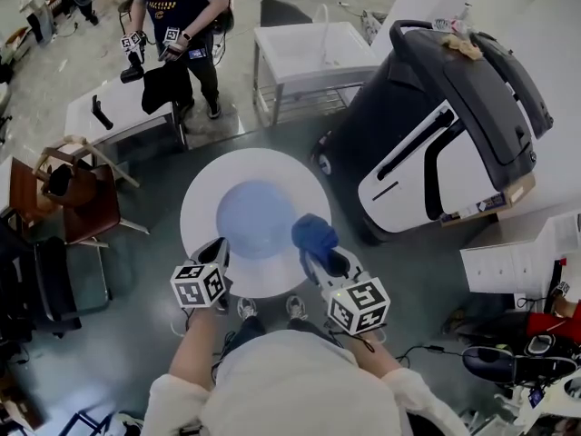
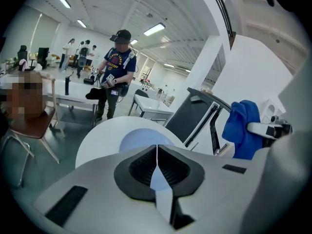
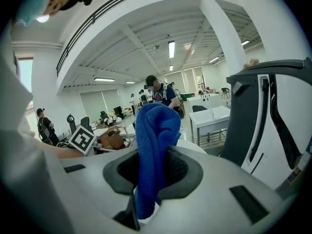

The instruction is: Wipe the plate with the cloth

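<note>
Pinching the plate (image 1: 204, 189) by its rim at 8 o'clock with the left gripper (image 1: 216, 251), fingers pressed together on it. Clamping the bunched cloth (image 1: 314, 234) in the right gripper (image 1: 320, 254) at the plate's 4 o'clock side. To wipe, probably sweep toward 9 o'clock.

left tool (image 1: 216, 251), right tool (image 1: 315, 258) clamped, angled down

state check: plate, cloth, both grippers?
plate: held up by its near rim, face up, over the floor.
cloth: bunched and clamped, over the plate's right edge; can't tell if it touches.
left gripper: shut on the plate's rim.
right gripper: shut on the cloth.
</note>
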`<state>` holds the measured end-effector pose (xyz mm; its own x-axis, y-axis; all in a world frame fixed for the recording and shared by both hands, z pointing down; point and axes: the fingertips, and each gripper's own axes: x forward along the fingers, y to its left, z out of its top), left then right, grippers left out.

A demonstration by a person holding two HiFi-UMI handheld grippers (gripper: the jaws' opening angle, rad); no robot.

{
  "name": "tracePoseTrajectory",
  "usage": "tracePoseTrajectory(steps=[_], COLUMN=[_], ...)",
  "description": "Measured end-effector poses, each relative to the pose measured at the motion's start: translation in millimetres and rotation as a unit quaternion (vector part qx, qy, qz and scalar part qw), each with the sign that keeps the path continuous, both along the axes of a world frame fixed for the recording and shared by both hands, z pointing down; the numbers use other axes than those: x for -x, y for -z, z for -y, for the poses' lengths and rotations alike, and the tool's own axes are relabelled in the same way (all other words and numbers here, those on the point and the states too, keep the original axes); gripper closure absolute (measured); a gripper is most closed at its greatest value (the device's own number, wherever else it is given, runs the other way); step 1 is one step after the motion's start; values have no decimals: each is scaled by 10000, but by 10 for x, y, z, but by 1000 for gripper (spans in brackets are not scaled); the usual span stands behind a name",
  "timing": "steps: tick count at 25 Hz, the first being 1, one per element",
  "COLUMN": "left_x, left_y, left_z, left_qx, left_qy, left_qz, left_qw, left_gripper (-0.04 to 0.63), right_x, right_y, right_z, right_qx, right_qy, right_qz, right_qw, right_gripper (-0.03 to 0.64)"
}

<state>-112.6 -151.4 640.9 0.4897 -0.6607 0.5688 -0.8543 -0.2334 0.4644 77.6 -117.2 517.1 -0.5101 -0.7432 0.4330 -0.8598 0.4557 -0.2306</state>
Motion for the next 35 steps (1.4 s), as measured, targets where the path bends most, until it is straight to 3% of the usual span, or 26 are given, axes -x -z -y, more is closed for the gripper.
tracePoseTrajectory(steps=[8, 18, 35], left_x=[74, 137, 152], left_y=[-487, -880, -1368], left_z=[-54, -63, -81], left_qx=[749, 1293, 2030], left_qy=[146, 378, 957], left_qz=[3, -130, -838], left_qw=[9971, 9908, 9709], left_gripper=[561, 561, 560], right_x=[-17, -33, -119], right_y=[-49, -131, -221], right_z=[-12, -51, -151], right_qx=[100, 217, 384], right_qy=[17, 1, -109], right_qz=[-46, -98, -266], right_qw=[9999, 9997, 9988], right_gripper=[526, 526, 526])
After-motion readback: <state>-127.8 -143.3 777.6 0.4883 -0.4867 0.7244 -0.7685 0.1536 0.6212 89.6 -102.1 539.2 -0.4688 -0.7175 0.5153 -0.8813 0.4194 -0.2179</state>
